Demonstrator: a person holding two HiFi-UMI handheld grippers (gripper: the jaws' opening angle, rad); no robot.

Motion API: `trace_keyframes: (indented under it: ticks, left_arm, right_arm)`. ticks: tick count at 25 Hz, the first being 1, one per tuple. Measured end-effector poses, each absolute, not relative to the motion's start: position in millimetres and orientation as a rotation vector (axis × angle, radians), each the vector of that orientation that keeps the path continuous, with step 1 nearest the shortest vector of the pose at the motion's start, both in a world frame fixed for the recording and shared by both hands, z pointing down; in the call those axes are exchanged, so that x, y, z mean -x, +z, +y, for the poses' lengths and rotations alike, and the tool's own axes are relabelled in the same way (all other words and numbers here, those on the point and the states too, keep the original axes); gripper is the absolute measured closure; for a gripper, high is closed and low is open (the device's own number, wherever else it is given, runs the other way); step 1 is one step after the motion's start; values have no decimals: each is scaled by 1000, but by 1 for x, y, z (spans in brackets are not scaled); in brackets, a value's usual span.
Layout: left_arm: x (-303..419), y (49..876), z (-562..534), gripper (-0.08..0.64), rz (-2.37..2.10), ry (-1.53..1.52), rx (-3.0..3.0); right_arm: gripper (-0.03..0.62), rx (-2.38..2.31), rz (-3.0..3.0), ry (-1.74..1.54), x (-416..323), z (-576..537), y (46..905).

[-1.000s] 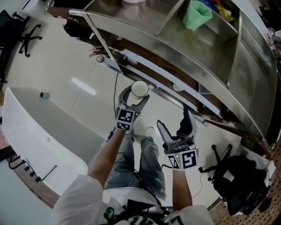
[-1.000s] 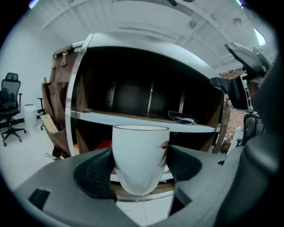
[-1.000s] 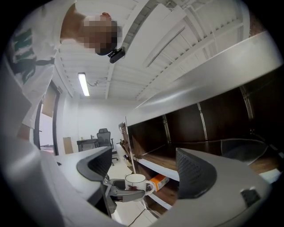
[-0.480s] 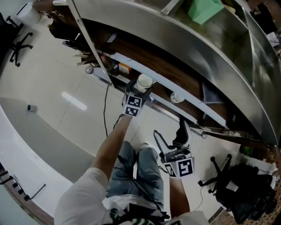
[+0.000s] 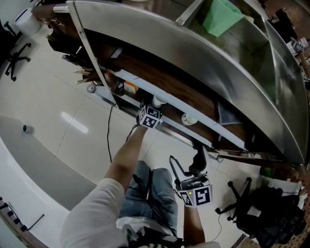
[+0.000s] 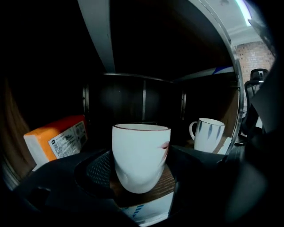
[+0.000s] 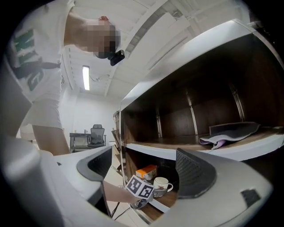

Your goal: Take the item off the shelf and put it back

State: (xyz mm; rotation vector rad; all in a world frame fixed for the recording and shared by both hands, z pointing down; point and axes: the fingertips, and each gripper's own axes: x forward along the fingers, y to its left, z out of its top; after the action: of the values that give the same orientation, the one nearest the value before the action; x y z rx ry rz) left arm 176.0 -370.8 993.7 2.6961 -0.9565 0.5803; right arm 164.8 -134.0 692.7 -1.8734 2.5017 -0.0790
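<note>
A white cup (image 6: pixel 141 157) with a thin red rim and a red mark sits between the jaws of my left gripper (image 6: pixel 142 173), which is shut on it. The cup's base is low over the wooden board of the lower shelf (image 6: pixel 166 181); I cannot tell whether it touches. In the head view the left gripper (image 5: pixel 156 104) reaches under the shelf's edge (image 5: pixel 174 133), with only the cup's top (image 5: pixel 158 100) showing. My right gripper (image 5: pixel 189 164) hangs open and empty in front of the shelf, lower right of the left one.
An orange box (image 6: pixel 55 142) lies left of the cup on the lower shelf. A white mug with blue streaks (image 6: pixel 207 135) stands to its right. A folded cloth (image 7: pixel 230 131) lies on the shelf above. A green bin (image 5: pixel 220 14) sits on the metal top; an office chair (image 5: pixel 264 213) stands lower right.
My left gripper has carried the cup forward from open floor space to the lower shelf and under its edge. The right gripper has stayed about where it was.
</note>
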Motion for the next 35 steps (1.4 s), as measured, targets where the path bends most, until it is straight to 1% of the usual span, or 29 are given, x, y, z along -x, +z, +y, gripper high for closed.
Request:
trace_keyframes:
  ticks: [3,6,7,8,10,13,16,20,21,23,27,31,35]
  left_arm:
    - [-174,998,-370,196,-947,579,-2673]
    - [-172,1006,-364,179,-891,667,-2619]
    - [-170,1011,-361,153,-872,706,-2594]
    - [-167,1017,-360,93,-857,734,-2569]
    - [-159,1015,-362,57,-858,761,-2536]
    - [-146,998,-360,48,-879,763,-2528]
    - [-122,972,-339,48,-902,778,-2499]
    - [-89,892,-291,51,-865,753,-2538]
    - [-80,867,-277,65,-868,729,-2549]
    - [-63,808,-252,77,-892,675,-2575]
    - [-37,675,-209,77,-963,583,-2676]
    - [-14,549,-172,85,-1083,408,-2749]
    - [7,453,-142,103,-1213,208,-2795]
  right_arm:
    - [133,1874,2493,-59,-168,-132,683]
    - [133,1873,2498,-47,-169,-128,675]
    - [132,1873,2502,-41,-170,-126,673]
    - [133,1877,2503,-36,-172,-124,671]
    - [133,1903,2492,-41,-182,-119,669]
    - [132,1943,2446,-92,-198,-113,665]
    - [133,1932,2421,-153,-196,-107,648]
    - [132,1863,2438,-163,-178,-104,595]
    - [132,1845,2443,-164,-175,-103,579]
    - [133,1810,2454,-167,-169,-100,547]
    - [133,1768,2446,-167,-168,-91,485]
    - [133,1792,2402,-124,-178,-80,429]
    - [133,1828,2356,-48,-189,-70,389]
